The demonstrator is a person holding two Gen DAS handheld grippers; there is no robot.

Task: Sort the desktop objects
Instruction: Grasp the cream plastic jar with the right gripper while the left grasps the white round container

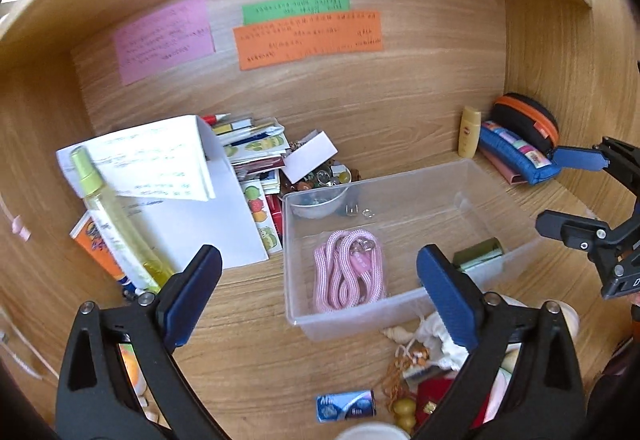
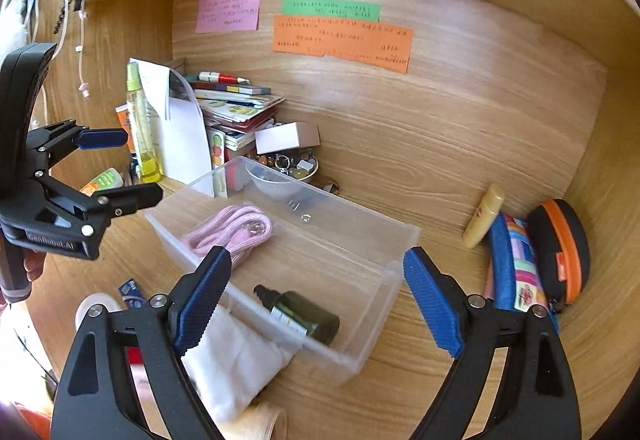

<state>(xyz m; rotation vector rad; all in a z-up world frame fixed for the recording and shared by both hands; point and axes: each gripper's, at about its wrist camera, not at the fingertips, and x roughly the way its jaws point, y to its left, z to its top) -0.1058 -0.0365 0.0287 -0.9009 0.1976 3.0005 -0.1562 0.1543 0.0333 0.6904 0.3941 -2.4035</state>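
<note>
Two grippers hang over the wooden desk with their jaws spread wide and nothing between the pads: the left gripper above the near edge of the clear plastic bin, the right gripper over the bin's near right corner. No earlier view is given, so only the present stance can be told. The bin sits in the middle of the desk and already holds a pink cord, a dark green bottle lying on its side by the near wall, and a small clear bowl in the far corner. Loose things wait around it: a white cloth pouch touching the bin's near wall, a small blue packet on the desk in front, a yellow tube and pencil cases by the right wall, and a tall yellow-green spray bottle leaning by the papers at left. The step in hand looks like choosing the next piece. A good way would be to let each gripper take what lies on its own side, come down with one finger on either side of the piece, close across its narrow width, and lift clear of the bin wall before lowering it inside.
</note>
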